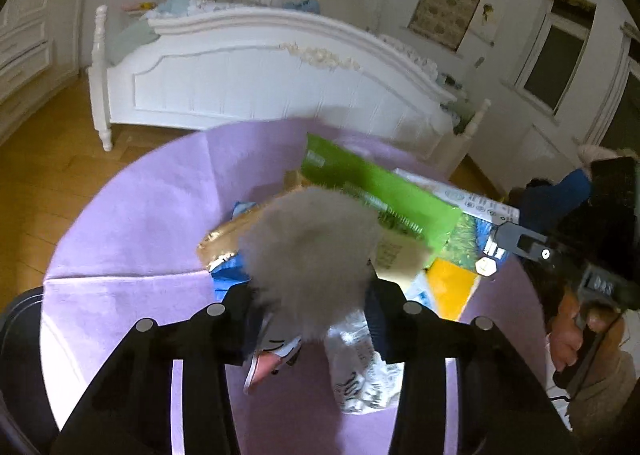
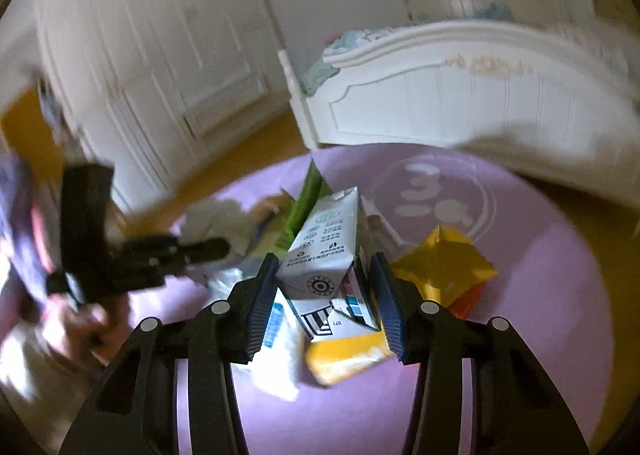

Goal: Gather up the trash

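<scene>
We look down steeply from both wrists, close over the purple mat (image 1: 132, 223); both views share the trash pile and white bed (image 2: 460, 95).

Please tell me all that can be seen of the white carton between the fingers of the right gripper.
The white carton is a slim box that looks like coated paperboard, printed with round grey symbols and small text, with a black ring mark low on its side. Its near end, with black stripes and coloured marks, looks crumpled. It lies tilted on a pile of trash upon the round purple mat, resting on a yellow wrapper and beside a green box. The right gripper straddles it; whether both pads press it is unclear.
</scene>
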